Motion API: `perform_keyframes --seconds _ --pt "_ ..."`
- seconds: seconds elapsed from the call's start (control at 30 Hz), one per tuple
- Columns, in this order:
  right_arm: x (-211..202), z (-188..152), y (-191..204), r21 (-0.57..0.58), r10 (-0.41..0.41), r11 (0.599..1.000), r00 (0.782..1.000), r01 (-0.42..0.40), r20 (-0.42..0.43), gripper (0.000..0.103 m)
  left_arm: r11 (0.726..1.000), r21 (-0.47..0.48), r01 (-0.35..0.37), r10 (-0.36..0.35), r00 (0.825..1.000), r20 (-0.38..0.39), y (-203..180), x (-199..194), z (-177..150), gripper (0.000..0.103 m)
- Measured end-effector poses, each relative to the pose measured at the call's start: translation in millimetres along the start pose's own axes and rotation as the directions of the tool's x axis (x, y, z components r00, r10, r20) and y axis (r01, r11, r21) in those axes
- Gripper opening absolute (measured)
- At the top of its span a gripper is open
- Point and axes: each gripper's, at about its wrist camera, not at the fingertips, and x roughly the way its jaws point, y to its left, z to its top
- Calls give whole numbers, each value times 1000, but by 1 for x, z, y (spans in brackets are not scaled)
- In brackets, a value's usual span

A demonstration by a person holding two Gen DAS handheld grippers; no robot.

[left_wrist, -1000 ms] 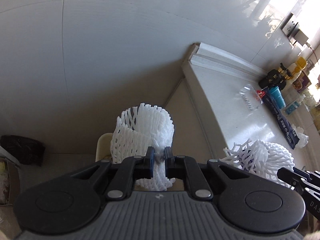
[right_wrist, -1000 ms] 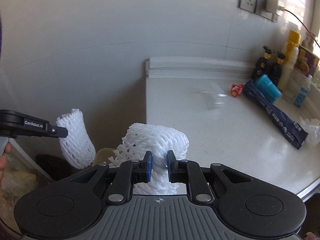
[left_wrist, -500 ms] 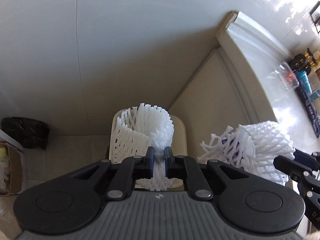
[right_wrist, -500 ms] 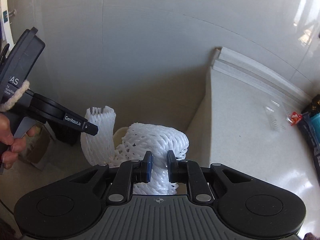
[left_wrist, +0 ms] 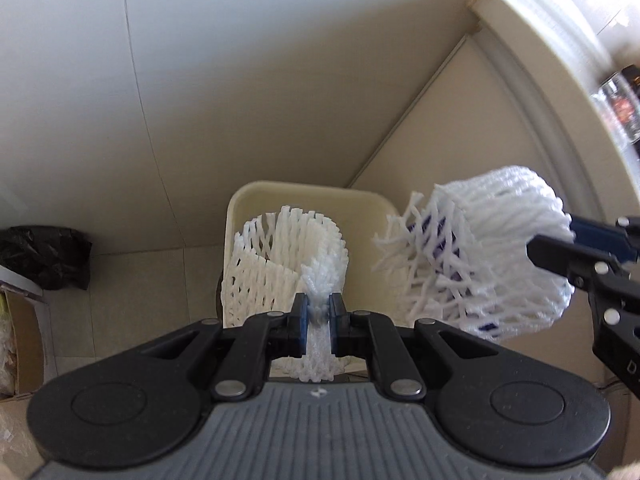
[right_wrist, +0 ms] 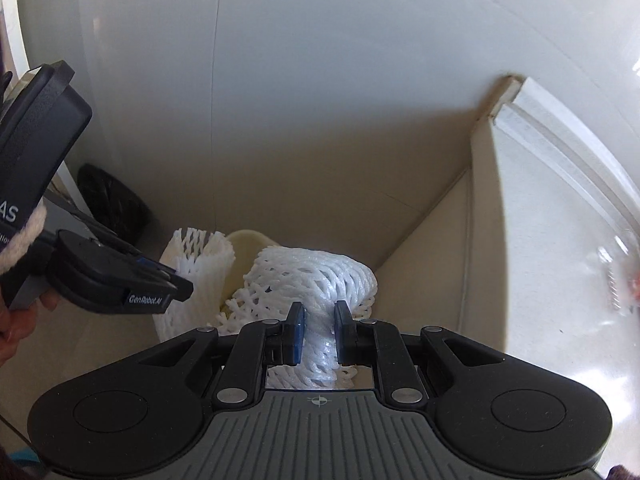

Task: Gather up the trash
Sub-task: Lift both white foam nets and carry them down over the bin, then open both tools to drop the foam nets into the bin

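My left gripper (left_wrist: 319, 312) is shut on a white foam fruit net (left_wrist: 286, 258), which hangs over the open cream trash bin (left_wrist: 308, 196) on the floor. My right gripper (right_wrist: 319, 322) is shut on a second, rounder white foam net (right_wrist: 316, 276). In the left wrist view that second net (left_wrist: 492, 252) hangs at the bin's right edge, pinched by the right gripper (left_wrist: 560, 248). In the right wrist view the left gripper (right_wrist: 176, 280) holds its net (right_wrist: 200, 264) beside the bin (right_wrist: 244, 248), most of which is hidden behind both nets.
A white counter (right_wrist: 560, 264) stands to the right, its side panel (left_wrist: 460, 140) right by the bin. A black bag (left_wrist: 44, 256) lies on the floor at the left near a cardboard box (left_wrist: 20, 344). A pale wall (left_wrist: 240, 60) rises behind the bin.
Both grippers have sunk from counter height toward the bin, each still gripping its net. The right one has moved leftward off the counter and rolled. The bin now shows larger beneath the nets.
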Motion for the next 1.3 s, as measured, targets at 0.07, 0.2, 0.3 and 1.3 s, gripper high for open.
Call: perform_keyframes --seconds 0.07,0.2,0.3,1.3 --pt "9 0 4 -24 -5 1000 1000 5 -12 14 1000 -5 -1 1 1000 -13 -1 11 1 9" --pt "20 -2 17 -83 -10 997 1000 8 -27 15 1000 -14 2 -3 999 -34 -5 30 3 10" --pt "27 -6 26 -129 -13 992 999 8 -37 15 1000 -6 -1 1 999 -45 -8 38 3 10" --pt "39 6 20 -97 -18 995 1000 16 -23 57 998 12 -58 59 998 -15 -14 30 0 61"
